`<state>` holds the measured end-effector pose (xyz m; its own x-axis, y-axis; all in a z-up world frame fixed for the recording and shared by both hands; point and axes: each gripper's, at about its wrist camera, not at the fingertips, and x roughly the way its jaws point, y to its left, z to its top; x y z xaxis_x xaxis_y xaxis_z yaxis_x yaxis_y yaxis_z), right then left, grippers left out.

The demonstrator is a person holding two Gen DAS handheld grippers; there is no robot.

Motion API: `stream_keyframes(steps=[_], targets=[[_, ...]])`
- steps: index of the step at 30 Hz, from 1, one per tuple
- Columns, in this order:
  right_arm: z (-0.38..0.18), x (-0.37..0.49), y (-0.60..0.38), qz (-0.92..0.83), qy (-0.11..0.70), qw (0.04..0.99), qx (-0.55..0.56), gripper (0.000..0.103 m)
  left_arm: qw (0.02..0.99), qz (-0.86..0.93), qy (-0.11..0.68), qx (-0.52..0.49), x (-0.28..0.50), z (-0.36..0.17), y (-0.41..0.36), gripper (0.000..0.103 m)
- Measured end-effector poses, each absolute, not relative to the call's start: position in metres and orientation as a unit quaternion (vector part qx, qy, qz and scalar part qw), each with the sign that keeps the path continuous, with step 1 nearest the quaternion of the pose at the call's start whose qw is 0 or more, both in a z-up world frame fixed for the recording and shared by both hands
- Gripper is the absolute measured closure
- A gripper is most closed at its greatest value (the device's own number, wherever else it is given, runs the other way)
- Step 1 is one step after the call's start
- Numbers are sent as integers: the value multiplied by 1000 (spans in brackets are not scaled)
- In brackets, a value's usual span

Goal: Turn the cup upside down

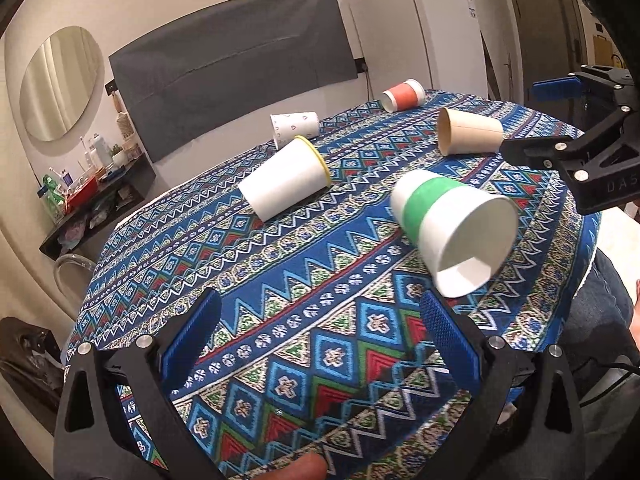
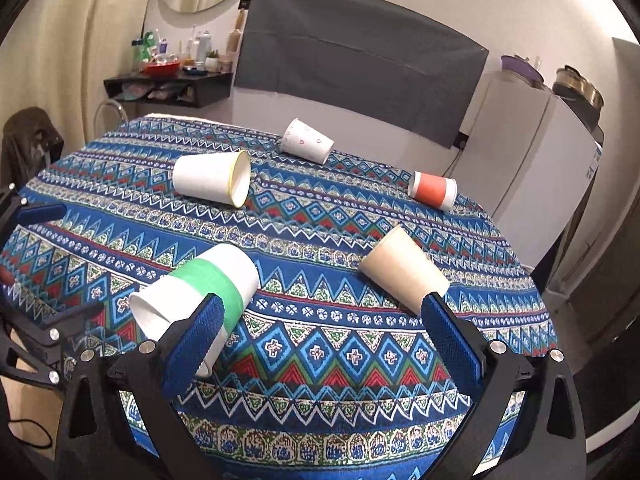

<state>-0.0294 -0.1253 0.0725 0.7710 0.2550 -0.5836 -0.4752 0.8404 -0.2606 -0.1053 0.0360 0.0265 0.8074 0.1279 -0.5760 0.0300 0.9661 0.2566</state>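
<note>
The green-banded paper cup [image 1: 452, 224] lies on its side on the patterned tablecloth [image 1: 300, 312]. Both grippers, left [image 1: 320, 316] and right [image 2: 320, 320], hover spread apart and empty. In the right wrist view a blue finger [image 2: 196, 344] hides part of the cup's rim.

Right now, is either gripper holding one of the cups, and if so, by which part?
Nothing is held. The left gripper and right gripper are both open and empty; the green-banded cup lies on its side.

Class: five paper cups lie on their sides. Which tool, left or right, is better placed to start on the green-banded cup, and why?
Probably the left tool. The green-banded cup lies just ahead of its open fingers, with its mouth turned that way. The right tool has the cup off to its left, nearer the tan cup.
</note>
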Motion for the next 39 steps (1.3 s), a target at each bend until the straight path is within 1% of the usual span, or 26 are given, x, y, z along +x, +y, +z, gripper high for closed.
stream_keyframes(steps=[12, 16, 21, 24, 29, 36, 39], targets=[[77, -14, -92, 189, 286, 905, -250, 8, 943, 34, 314, 102, -75, 25, 75, 6], [75, -2, -83, 195, 307, 894, -262, 8, 942, 24, 323, 84, -65, 22, 86, 6], [71, 22, -81, 227, 369, 868, -243, 8, 940, 9, 333, 72, -56, 18, 92, 6], [70, 34, -80, 228, 393, 859, -238, 8, 937, -4, 345, 61, -51, 16, 96, 6], [67, 63, -78, 258, 461, 829, -180, 8, 922, 10, 381, 66, -40, 8, 97, 6], [52, 106, -83, 293, 604, 739, -48, 8, 916, 15, 398, 43, -36, 3, 106, 6], [44, 106, -71, 314, 647, 694, -33, 8, 917, 13, 396, 43, -37, 4, 106, 6]])
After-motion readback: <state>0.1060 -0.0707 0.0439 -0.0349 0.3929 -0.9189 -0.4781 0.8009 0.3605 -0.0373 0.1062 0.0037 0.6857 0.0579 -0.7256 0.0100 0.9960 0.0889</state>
